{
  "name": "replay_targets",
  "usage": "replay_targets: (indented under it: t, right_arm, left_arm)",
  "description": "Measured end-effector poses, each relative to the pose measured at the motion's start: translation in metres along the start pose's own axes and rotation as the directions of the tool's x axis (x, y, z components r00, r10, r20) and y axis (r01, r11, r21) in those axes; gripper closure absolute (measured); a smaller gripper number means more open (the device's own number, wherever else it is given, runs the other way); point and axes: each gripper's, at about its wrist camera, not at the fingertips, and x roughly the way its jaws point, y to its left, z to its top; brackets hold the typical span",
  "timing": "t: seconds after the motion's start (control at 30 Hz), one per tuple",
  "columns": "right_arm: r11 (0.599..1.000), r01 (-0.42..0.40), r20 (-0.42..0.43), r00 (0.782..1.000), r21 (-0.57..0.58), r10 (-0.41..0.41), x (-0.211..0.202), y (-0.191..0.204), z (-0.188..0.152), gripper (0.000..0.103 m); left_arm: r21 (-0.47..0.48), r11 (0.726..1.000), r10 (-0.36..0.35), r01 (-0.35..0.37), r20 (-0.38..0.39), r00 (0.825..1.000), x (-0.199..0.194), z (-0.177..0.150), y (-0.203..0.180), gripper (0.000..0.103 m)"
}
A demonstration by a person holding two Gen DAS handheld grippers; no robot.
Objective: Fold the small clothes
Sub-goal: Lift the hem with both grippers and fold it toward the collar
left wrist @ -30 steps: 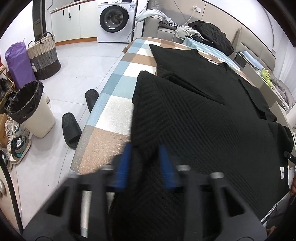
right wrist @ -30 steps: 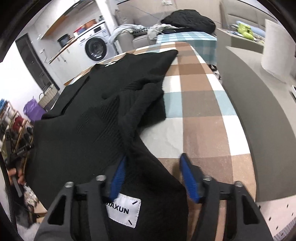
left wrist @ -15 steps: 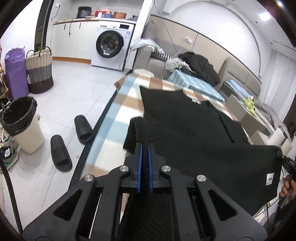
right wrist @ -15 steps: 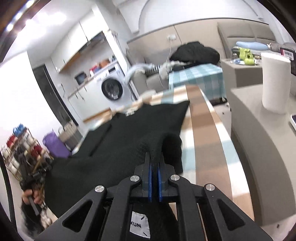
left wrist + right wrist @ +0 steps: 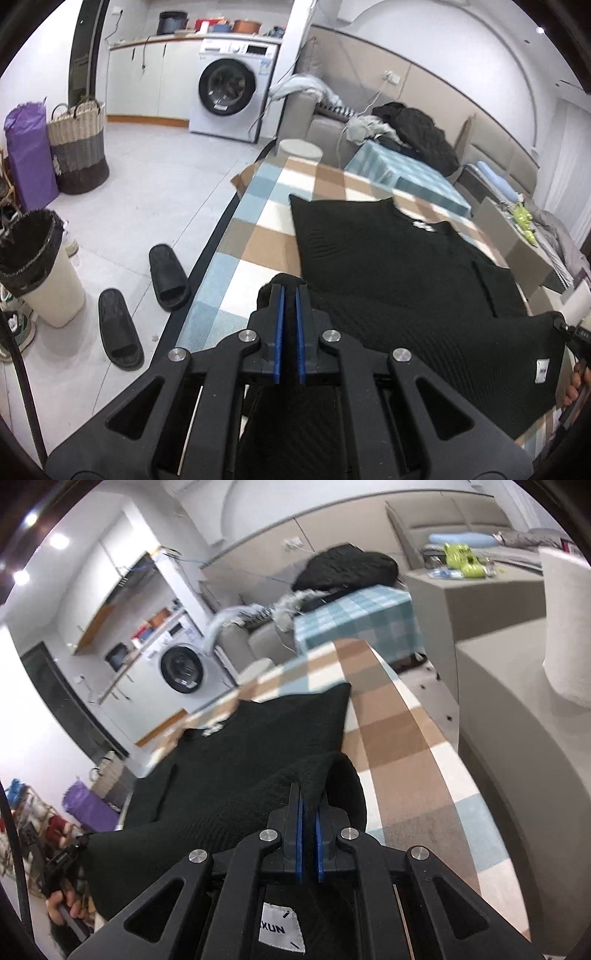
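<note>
Closest to me, my left gripper [image 5: 289, 295] is clamped on the near hem of the black knit top [image 5: 388, 266], its blue pads pressed together with a wad of knit bunched at their tips, out over the left edge of the checked table [image 5: 255, 221]. My right gripper [image 5: 307, 805] is likewise pinched tight on the hem's other corner, near the right edge, where the fabric rises in a hump over the fingertips and the white brand label [image 5: 281, 932] hangs just under the jaws. Between the two grips the hem is lifted off the cloth in a taut band; beyond it the body of the top lies flat down the middle of the table, its neck label [image 5: 421, 226] toward the far end and the far corners reaching almost to both edges. I judge this to be the start of carrying the hem up toward the neck. The risks I see: the grips hold only a small bite of thick knit, so a quick pull could slip a corner out; uneven travel of my two hands would skew the fold; and dragging low rather than lifting could shove the flat part toward the far end and wrinkle it.
</note>
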Motion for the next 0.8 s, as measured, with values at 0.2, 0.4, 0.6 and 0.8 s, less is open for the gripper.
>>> replay_targets:
  t: [0.2, 0.4, 0.6, 0.8]
  right_arm:
    - [0.999, 0.035, -0.087, 0.996, 0.025, -0.032, 0.014, -0.02, -0.009, 0.068]
    - [0.997, 0.077, -0.152, 0.986, 0.02, -0.073, 0.026, -0.035, -0.019, 0.064]
    - [1.0, 0.008, -0.175, 0.985, 0.022, -0.004, 0.032, -0.031, -0.018, 0.045]
    - [0.998, -0.012, -0.214, 0.977, -0.055, 0.0, 0.052, -0.012, -0.023, 0.045]
  left_arm:
    - [-0.028, 0.999, 0.024, -0.026, -0.08, 0.996, 0.028, -0.008, 0.007, 0.076]
    - [-0.058, 0.997, 0.039, -0.047, -0.143, 0.989, 0.053, -0.019, 0.016, 0.063]
    - [-0.077, 0.997, -0.027, 0.014, -0.179, 0.983, 0.064, -0.022, 0.016, 0.048]
    - [-0.02, 0.999, -0.05, 0.047, -0.187, 0.981, 0.077, -0.026, -0.001, 0.053]
